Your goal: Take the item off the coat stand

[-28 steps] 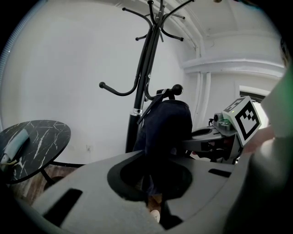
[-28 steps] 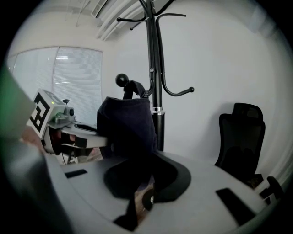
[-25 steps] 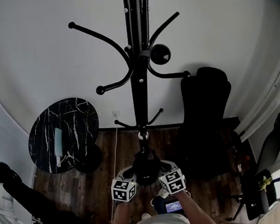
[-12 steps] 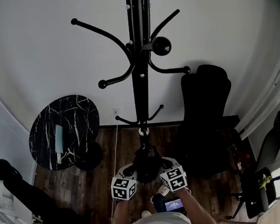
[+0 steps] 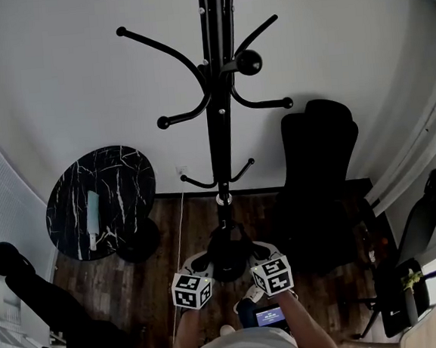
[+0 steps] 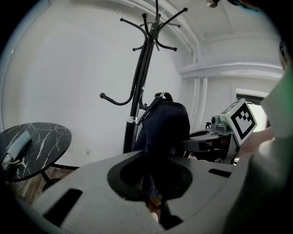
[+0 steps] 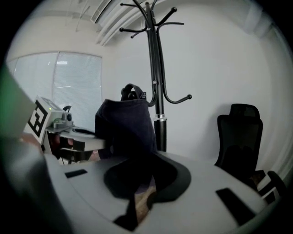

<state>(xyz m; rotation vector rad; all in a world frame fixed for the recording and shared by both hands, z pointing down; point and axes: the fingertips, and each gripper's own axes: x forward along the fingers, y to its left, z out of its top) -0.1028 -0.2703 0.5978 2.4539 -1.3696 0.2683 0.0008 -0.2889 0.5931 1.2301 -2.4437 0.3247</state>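
Note:
The black coat stand (image 5: 218,131) rises in front of me with bare hooks. A dark bag (image 5: 227,258) hangs low in front of its base, clear of the hooks, between my two grippers. My left gripper (image 5: 205,266) is shut on the bag's left side and my right gripper (image 5: 254,254) on its right side. In the left gripper view the bag (image 6: 162,130) drops into the closed left gripper (image 6: 149,183), with the stand (image 6: 137,91) behind it. In the right gripper view the bag (image 7: 126,125) runs down into the right gripper (image 7: 137,183) beside the stand (image 7: 158,91).
A round black marble table (image 5: 123,178) with a pale flat object (image 5: 93,214) stands at the left. A black office chair (image 5: 320,168) is right of the stand, with another chair (image 5: 427,219) at the far right. A white wall is behind; the floor is dark wood.
Both grippers and the bag stay almost where they were, sinking slightly in the view. The coat stand shifts a little to the right as my head moves.

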